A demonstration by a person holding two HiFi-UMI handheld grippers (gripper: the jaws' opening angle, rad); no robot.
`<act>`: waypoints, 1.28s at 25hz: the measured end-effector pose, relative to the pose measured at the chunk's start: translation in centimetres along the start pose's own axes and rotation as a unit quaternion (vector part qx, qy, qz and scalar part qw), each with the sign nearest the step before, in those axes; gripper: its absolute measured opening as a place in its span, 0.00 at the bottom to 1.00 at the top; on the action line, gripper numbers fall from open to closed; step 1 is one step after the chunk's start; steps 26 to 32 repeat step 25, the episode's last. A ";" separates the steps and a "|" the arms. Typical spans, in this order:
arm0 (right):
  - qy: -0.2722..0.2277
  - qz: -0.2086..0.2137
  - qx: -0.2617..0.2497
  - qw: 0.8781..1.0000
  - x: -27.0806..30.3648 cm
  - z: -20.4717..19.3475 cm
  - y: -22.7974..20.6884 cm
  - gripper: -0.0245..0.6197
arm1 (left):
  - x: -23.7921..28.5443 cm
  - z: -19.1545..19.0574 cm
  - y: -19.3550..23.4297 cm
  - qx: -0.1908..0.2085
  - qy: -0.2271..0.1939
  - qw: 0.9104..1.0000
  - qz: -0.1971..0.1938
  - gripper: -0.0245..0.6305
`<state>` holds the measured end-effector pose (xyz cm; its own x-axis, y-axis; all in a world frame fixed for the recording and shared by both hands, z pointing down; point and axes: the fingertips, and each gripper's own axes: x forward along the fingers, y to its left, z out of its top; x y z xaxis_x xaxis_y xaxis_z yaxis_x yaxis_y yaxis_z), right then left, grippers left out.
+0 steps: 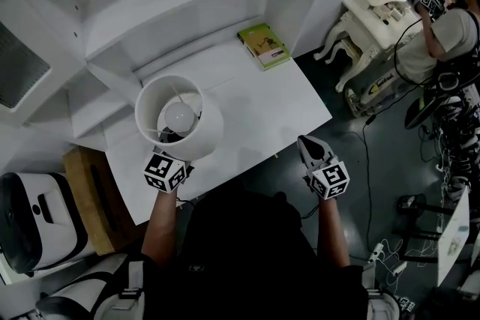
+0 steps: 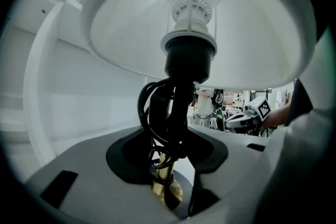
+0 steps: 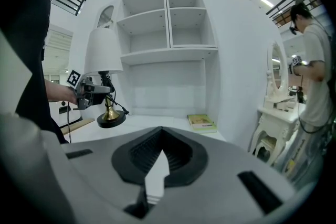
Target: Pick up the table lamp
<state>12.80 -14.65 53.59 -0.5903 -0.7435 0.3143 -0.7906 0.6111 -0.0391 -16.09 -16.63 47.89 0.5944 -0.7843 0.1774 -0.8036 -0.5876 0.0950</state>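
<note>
The table lamp has a white shade (image 1: 180, 116), a bulb, a brass stem (image 2: 164, 178) wrapped in black cord (image 2: 152, 113) and a round black base (image 3: 111, 120). My left gripper (image 2: 168, 160) is shut on the stem just under the socket, with the shade right above its jaws. In the right gripper view the left gripper (image 3: 100, 93) holds the lamp upright, the base a little above the white desk (image 1: 255, 101). My right gripper (image 1: 307, 145) hangs off the desk's front right edge, its jaws together with nothing in them (image 3: 160, 152).
A green book (image 1: 263, 46) lies at the desk's back right corner. White shelves (image 3: 168, 23) rise behind the desk. To the right stand an ornate white dressing table (image 1: 375, 7) and a person (image 1: 450, 34), with cables on the dark floor. A wooden bench (image 1: 90, 191) is at the left.
</note>
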 end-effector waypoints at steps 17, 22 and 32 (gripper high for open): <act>0.001 -0.014 0.001 1.000 -0.4 -0.4 -0.7 0.05 | 0.7 0.6 0.2 0.002 -0.001 1.000 -0.014 0.30; 0.004 -0.013 0.003 1.000 -0.5 -0.6 -0.7 0.05 | 0.8 0.6 0.2 -0.004 -0.002 1.000 -0.015 0.30; 0.006 -0.014 0.000 1.000 -0.6 -0.8 -0.7 0.05 | 0.8 0.5 0.3 -0.010 -0.005 1.000 -0.015 0.30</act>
